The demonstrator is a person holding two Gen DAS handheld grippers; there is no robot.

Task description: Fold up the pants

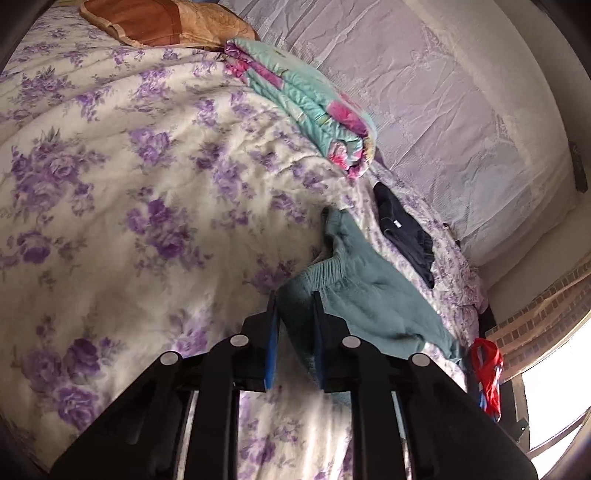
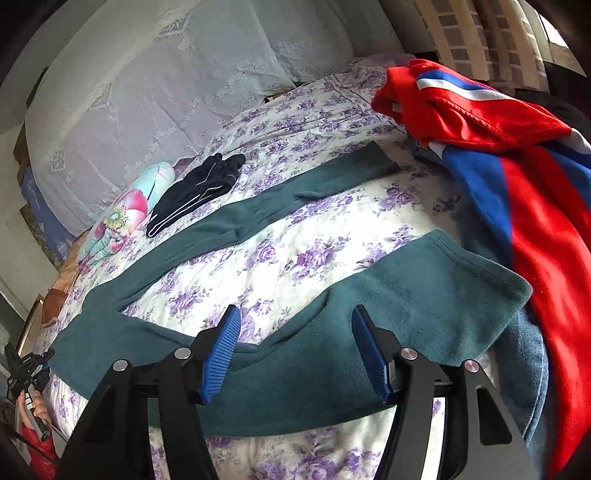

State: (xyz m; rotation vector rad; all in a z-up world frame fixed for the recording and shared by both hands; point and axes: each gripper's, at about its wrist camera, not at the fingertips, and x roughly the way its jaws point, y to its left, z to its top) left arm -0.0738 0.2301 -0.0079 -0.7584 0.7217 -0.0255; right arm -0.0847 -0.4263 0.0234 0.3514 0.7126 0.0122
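Teal fleece pants (image 2: 332, 332) lie spread on the floral bed with the two legs apart; the far leg (image 2: 258, 206) runs toward the headboard side. In the left wrist view the pants' elastic waist (image 1: 332, 273) is bunched, and my left gripper (image 1: 293, 299) has its jaws narrowly apart around the waist fabric. My right gripper (image 2: 295, 314) is open wide, hovering just over the near leg by its hem. The left gripper also shows at the far left of the right wrist view (image 2: 29, 369).
A folded dark garment (image 2: 195, 188) and a rolled teal-pink quilt (image 1: 306, 103) lie beside the pants. A red-blue garment (image 2: 517, 166) hangs at the right. A brown pillow (image 1: 162, 22) lies at the head. A lace-covered wall (image 1: 424, 92) borders the bed (image 1: 110, 184).
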